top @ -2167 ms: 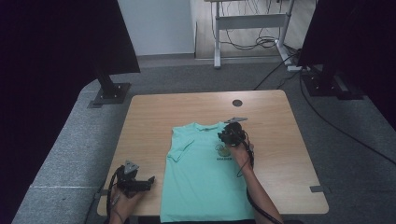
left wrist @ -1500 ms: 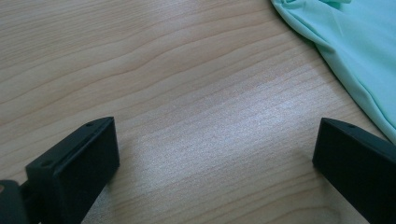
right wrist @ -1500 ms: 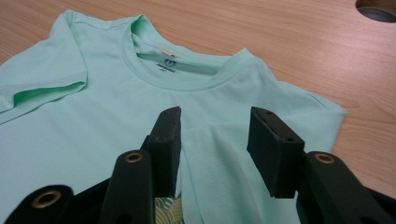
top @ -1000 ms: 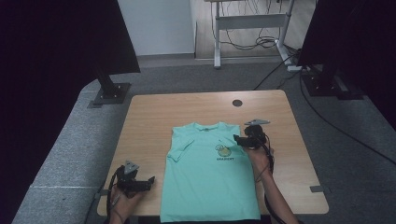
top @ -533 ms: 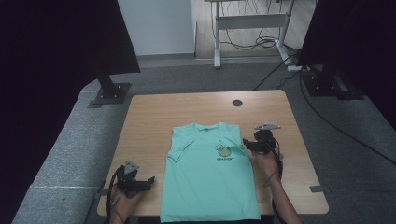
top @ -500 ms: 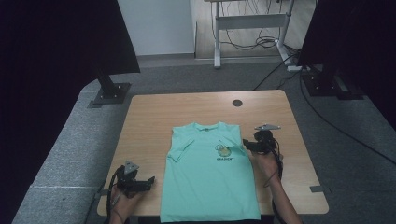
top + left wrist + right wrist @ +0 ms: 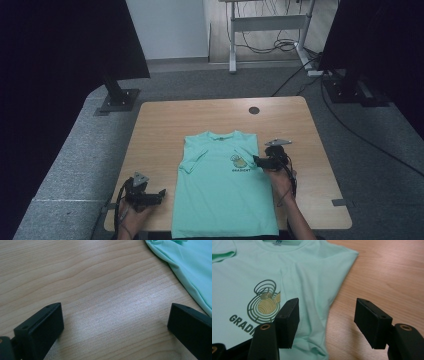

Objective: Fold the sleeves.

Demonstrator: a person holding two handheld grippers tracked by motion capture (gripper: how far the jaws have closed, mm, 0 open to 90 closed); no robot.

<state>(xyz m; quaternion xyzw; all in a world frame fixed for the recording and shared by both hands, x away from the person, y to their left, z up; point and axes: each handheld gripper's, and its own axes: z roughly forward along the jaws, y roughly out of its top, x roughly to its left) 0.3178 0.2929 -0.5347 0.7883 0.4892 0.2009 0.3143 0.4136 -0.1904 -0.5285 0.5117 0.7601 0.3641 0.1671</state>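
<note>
A mint green T-shirt (image 7: 225,195) lies flat on the wooden table (image 7: 165,125), and everything here is told from that shirt. Its bottom hem hangs at the table's near edge, and its neck points to the far side.

Closest to the person, just left of the shirt's lower part, the left gripper (image 7: 159,194) rests low over the bare wood, held by the left hand (image 7: 131,216). It points at the shirt's left edge but does not touch it. In the left gripper view its two black jaws stand wide apart with nothing but wood between them, and the shirt's edge (image 7: 185,267) shows at the top right.

A bit farther up, at the shirt's right edge, is the right gripper (image 7: 256,161), held by the right hand (image 7: 281,181). It points in at the shirt, close to the round picture and the word printed on the chest (image 7: 240,162). In the right gripper view the jaws are wide apart and hold nothing. One jaw is over the green cloth beside the print (image 7: 263,306), and the other is over the wood, so the shirt's right edge runs between them.

Past the shirt's neck, on the far part of the table, there is a small dark round hole (image 7: 254,110).

Beyond the table there is grey carpet (image 7: 200,82) and a desk frame with cables (image 7: 265,22).
</note>
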